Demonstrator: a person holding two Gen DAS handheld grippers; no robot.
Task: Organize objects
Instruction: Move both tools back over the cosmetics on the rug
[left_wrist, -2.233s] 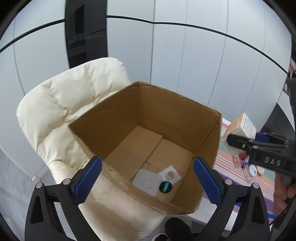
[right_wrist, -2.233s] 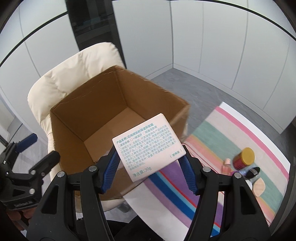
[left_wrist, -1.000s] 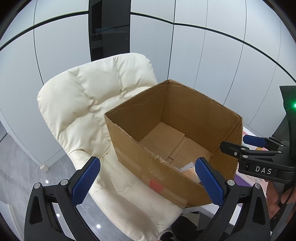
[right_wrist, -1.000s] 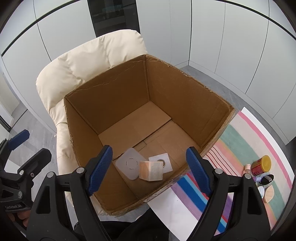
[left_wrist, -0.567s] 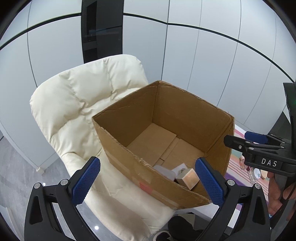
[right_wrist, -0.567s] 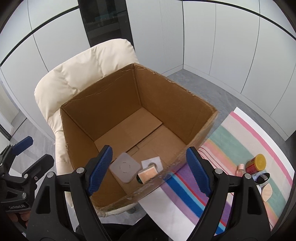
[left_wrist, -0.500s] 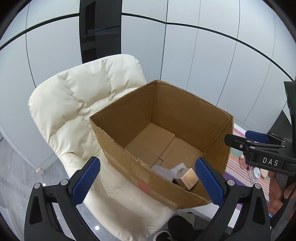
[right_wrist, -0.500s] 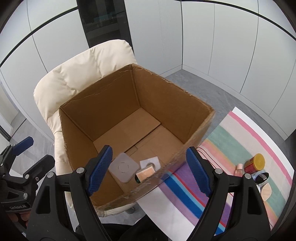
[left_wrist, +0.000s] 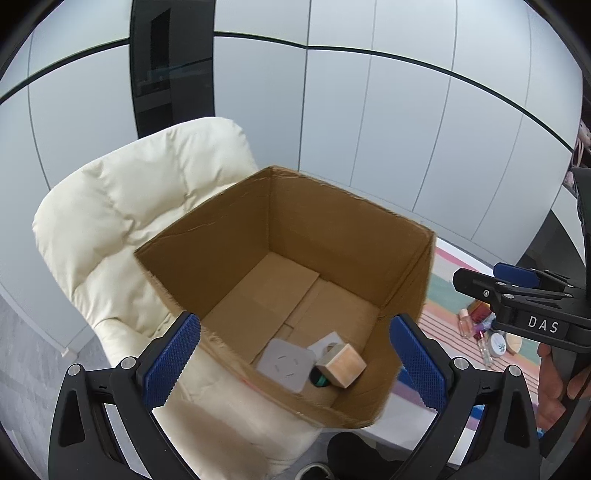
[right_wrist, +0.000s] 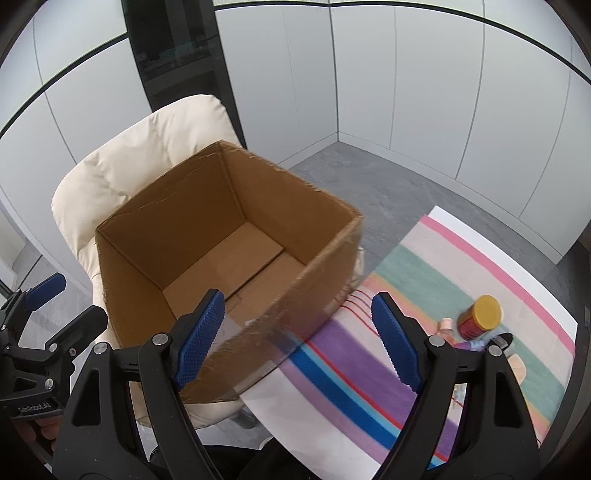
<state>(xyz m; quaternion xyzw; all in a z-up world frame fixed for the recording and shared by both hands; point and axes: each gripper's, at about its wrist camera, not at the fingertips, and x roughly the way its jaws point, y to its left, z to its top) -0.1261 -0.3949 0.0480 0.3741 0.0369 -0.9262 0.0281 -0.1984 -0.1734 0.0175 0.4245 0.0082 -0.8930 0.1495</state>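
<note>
While both claws hang released with nothing between their jaws, one cardboard box (left_wrist: 343, 236) sits on one cream chair (left_wrist: 122, 221) ahead of the left gripper (left_wrist: 295, 363). Inside it, just ahead of that claw, lie one grey square pad (left_wrist: 285, 364) and one small tan carton (left_wrist: 342, 364). Right of the right gripper (right_wrist: 299, 338), one yellow-lidded red jar (right_wrist: 480, 322) stands on the striped cloth (right_wrist: 406, 280).

Both tools point steeply downward with their blue pads spread wide and nothing between them. The left tool (left_wrist: 295, 365) and right tool (right_wrist: 297, 341) sit side by side. A hand (left_wrist: 554, 384) grips the right one's handle.
</note>
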